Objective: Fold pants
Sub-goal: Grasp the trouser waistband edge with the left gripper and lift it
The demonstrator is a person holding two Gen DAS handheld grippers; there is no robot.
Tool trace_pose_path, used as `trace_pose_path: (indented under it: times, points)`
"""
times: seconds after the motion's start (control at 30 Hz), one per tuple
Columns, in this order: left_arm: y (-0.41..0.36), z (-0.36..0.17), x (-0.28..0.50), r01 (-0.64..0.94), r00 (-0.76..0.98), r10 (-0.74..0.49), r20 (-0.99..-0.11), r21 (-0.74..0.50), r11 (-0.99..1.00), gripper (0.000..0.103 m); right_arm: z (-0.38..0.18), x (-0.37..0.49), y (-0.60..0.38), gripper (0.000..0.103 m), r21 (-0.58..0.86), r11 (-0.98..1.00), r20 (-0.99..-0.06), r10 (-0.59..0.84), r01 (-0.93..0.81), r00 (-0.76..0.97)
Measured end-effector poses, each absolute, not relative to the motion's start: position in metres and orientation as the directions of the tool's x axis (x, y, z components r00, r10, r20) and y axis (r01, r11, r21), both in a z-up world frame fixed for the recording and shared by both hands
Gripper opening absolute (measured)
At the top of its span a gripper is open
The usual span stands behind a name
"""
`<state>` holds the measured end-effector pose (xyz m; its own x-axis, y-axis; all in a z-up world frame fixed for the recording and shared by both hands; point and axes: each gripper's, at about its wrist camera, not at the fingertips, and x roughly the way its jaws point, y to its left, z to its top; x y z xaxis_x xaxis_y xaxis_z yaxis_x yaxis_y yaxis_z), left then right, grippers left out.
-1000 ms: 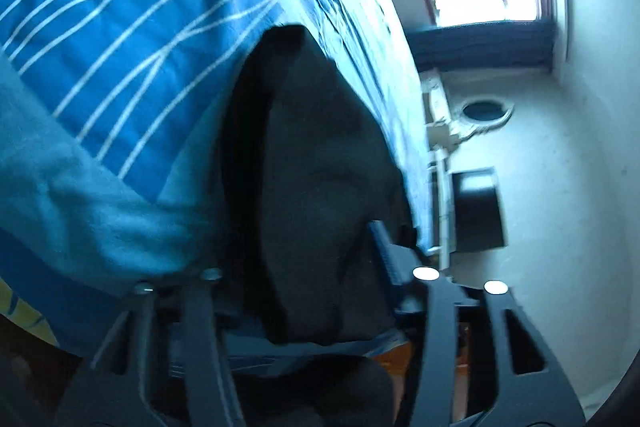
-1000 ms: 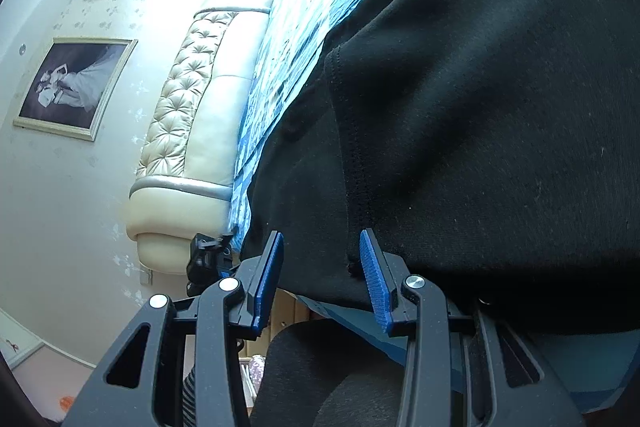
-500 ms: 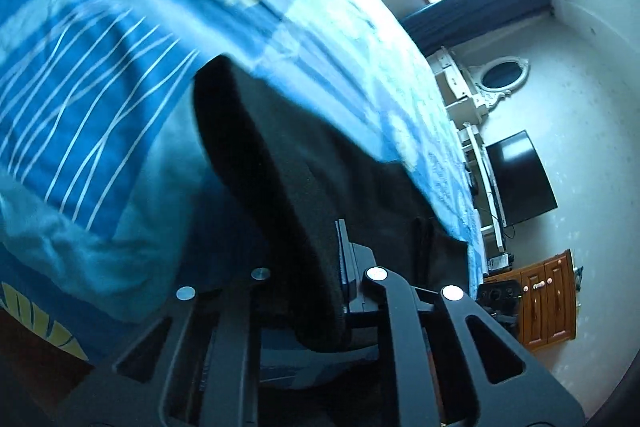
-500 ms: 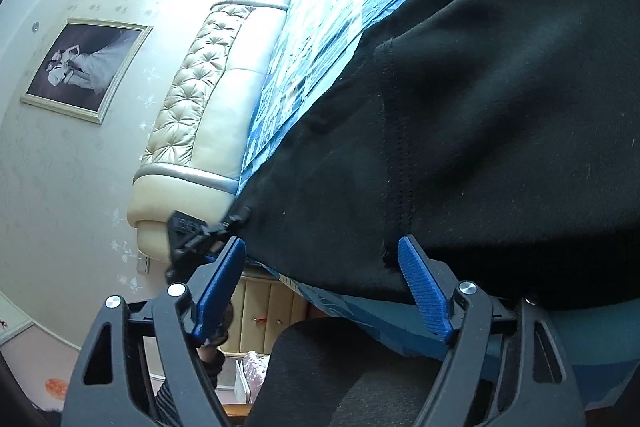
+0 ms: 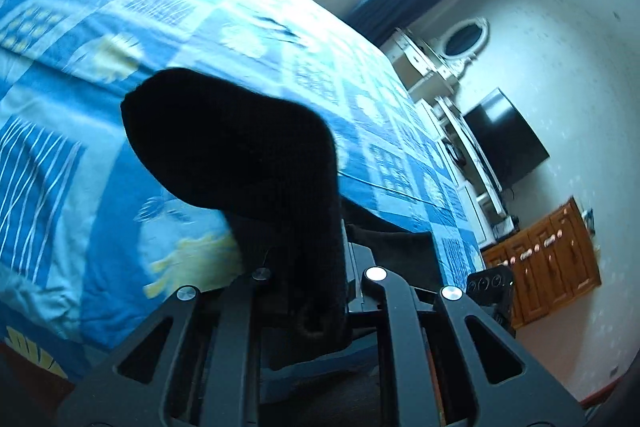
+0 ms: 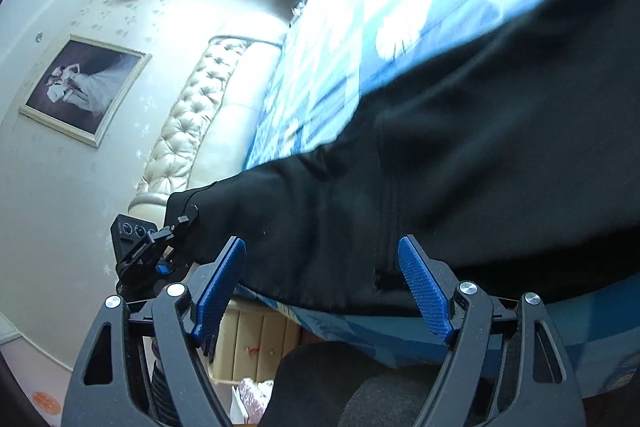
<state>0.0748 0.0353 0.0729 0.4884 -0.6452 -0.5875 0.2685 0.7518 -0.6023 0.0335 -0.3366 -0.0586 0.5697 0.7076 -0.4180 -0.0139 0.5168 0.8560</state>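
Your right gripper (image 6: 322, 289) went from nearly shut to wide open, nothing between its pads; left gripper (image 5: 310, 269) has lifted, clenched on the black pants (image 5: 236, 151). So fold in progress, IMO. Count: 1 pants, on the bed (image 5: 224, 27), hem end raised at 12 o'clock; 2 grippers.

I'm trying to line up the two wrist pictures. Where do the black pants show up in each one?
Left wrist view: the black fabric pants rise from the closed left tongs at centre bottom, a dark fold standing over the bed.
Right wrist view: the pants fill the centre and right, lying just beyond the open right tongs.
Shared landmark: the blue patterned bedspread beneath the pants.
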Motion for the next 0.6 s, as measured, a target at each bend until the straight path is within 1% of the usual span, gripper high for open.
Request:
trace_pose_path:
  times: [0.17, 0.33, 0.5, 0.6]
  points:
    - [-0.024, 0.090, 0.076, 0.343, 0.457, -0.637, -0.620, -0.538, 0.770, 0.013, -0.041, 0.012, -0.378, 0.080, 0.829, 0.560, -0.424, 0.633, -0.004, 0.647]
    - [-0.084, 0.095, 0.072, 0.414, 0.430, -0.624, -0.652, -0.472, 0.778, 0.013, -0.039, -0.013, -0.430, 0.080, 0.822, 0.565, -0.432, 0.539, 0.070, 0.723]
    - [-0.141, 0.087, 0.064, 0.463, 0.401, -0.604, -0.689, -0.416, 0.783, 0.013, -0.036, -0.034, -0.463, 0.080, 0.792, 0.599, -0.451, 0.447, 0.116, 0.772]
    - [-0.175, 0.076, 0.062, 0.491, 0.390, -0.576, -0.719, -0.367, 0.790, 0.013, -0.034, -0.042, -0.478, 0.080, 0.789, 0.601, -0.448, 0.420, 0.128, 0.789]
